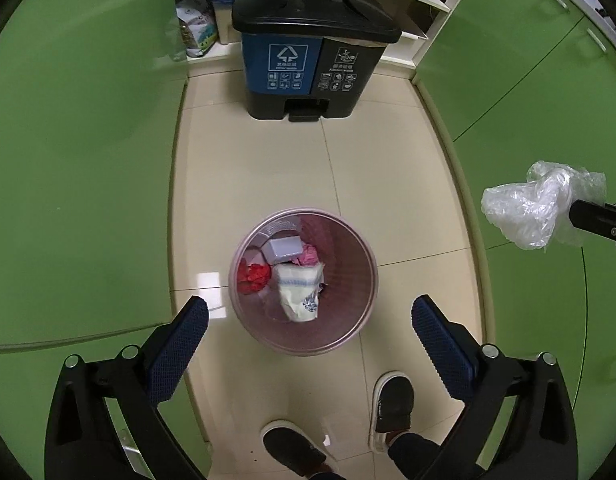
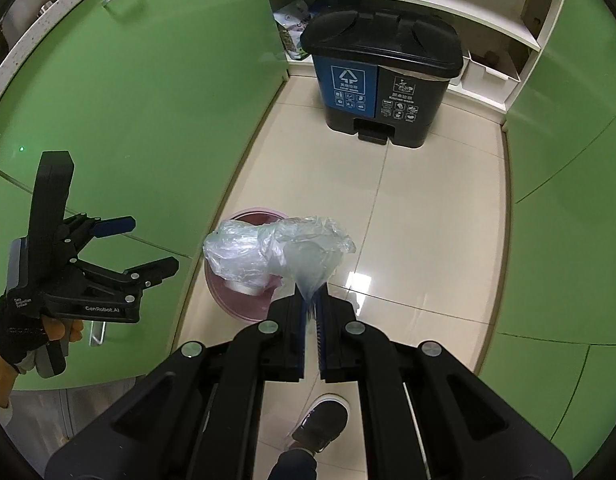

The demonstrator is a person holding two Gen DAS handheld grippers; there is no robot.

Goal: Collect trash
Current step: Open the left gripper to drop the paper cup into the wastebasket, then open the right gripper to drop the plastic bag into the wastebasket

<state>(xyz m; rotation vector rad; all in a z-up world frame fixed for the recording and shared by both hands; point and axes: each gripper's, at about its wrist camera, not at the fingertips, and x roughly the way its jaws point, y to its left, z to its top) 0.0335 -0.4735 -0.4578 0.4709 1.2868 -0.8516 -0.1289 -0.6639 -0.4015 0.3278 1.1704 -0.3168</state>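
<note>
Left wrist view: left gripper (image 1: 309, 326) spread wide, empty, above the pink bin (image 1: 304, 282) of scraps on bare tile. Right gripper (image 2: 311, 300) pinches a crumpled clear plastic bag (image 2: 268, 250) over the bin's rim. Pedal bin (image 1: 313, 50) stands well apart; green cabinets (image 1: 80, 160) flank both sides.

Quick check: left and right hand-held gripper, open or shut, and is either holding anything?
Left hand-held gripper: open, nothing between its fingers.
Right hand-held gripper: shut on the clear plastic bag.
</note>
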